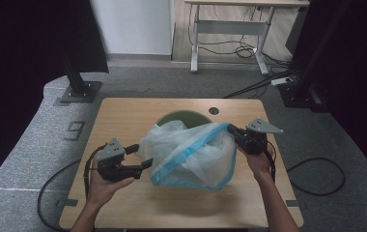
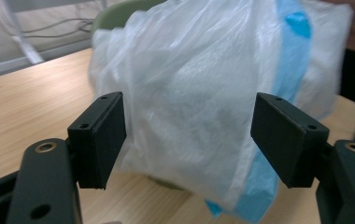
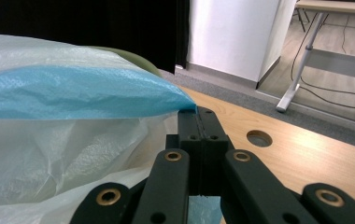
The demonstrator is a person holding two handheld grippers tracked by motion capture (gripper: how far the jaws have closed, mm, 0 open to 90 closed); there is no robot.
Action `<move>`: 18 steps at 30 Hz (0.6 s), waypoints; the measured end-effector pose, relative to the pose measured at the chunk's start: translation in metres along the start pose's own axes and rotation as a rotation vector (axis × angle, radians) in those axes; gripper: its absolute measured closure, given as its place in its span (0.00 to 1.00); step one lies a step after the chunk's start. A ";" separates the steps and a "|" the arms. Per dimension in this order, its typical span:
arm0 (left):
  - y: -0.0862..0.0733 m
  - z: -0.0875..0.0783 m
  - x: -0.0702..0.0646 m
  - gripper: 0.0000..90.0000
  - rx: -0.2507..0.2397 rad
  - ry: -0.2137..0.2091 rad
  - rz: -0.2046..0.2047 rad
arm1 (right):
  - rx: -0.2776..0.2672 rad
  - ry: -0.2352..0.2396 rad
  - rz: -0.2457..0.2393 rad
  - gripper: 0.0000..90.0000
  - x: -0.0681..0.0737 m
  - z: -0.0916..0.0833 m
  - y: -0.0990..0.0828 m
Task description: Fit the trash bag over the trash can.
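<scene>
A clear plastic bag with a blue band at its mouth hangs half over a green bin at the middle of the table. Nearest the camera, the left gripper sits low at the bag's left side, level and pointing at it, jaws apart and holding nothing. At the bag's right, the right gripper is clamped on the blue band, hand raised. Best practice now, it seems: keep that band taut, then take a fresh bite of the rim on the left before stretching it over the bin.
</scene>
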State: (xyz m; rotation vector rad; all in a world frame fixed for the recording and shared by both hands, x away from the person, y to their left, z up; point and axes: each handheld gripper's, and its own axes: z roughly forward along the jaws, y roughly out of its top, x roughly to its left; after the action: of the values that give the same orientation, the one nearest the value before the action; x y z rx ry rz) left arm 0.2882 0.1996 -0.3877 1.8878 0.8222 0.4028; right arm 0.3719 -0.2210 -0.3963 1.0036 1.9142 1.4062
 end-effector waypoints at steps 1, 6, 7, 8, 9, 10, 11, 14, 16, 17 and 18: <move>-0.003 -0.002 0.001 0.30 -0.013 0.005 -0.011 | 0.004 0.001 0.002 0.99 0.000 0.000 -0.001; -0.010 -0.014 0.002 0.31 -0.054 0.003 -0.034 | 0.008 -0.007 0.012 0.99 -0.003 -0.001 -0.004; -0.012 -0.017 0.000 0.32 -0.063 0.007 -0.031 | 0.006 -0.011 0.017 0.99 -0.004 -0.001 -0.005; -0.013 -0.020 -0.003 0.32 -0.072 0.009 -0.027 | 0.006 -0.013 0.020 0.99 -0.005 -0.002 -0.005; -0.014 -0.022 -0.006 0.32 -0.075 0.001 -0.023 | 0.007 -0.017 0.024 0.99 -0.006 -0.002 -0.006; -0.014 -0.023 -0.008 0.33 -0.077 -0.006 -0.021 | 0.009 -0.019 0.026 0.99 -0.006 -0.002 -0.007; -0.014 -0.024 -0.009 0.33 -0.075 -0.012 -0.016 | 0.010 -0.020 0.026 0.99 -0.006 -0.003 -0.007; -0.016 -0.020 -0.017 0.33 -0.059 -0.035 0.000 | 0.012 -0.022 0.028 0.99 -0.007 -0.003 -0.008; -0.017 -0.014 -0.021 0.32 -0.041 -0.045 0.010 | 0.012 -0.021 0.029 0.99 -0.006 -0.004 -0.008; -0.017 -0.011 -0.022 0.32 -0.037 -0.049 0.012 | 0.012 -0.020 0.029 0.99 -0.006 -0.004 -0.008; -0.018 -0.007 -0.024 0.31 -0.030 -0.059 0.014 | 0.013 -0.020 0.028 0.99 -0.006 -0.004 -0.008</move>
State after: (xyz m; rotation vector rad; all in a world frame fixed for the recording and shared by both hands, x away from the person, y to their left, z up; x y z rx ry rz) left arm 0.2611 0.1923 -0.3985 1.8694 0.7606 0.3646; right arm 0.3703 -0.2292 -0.4028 1.0503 1.9039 1.3962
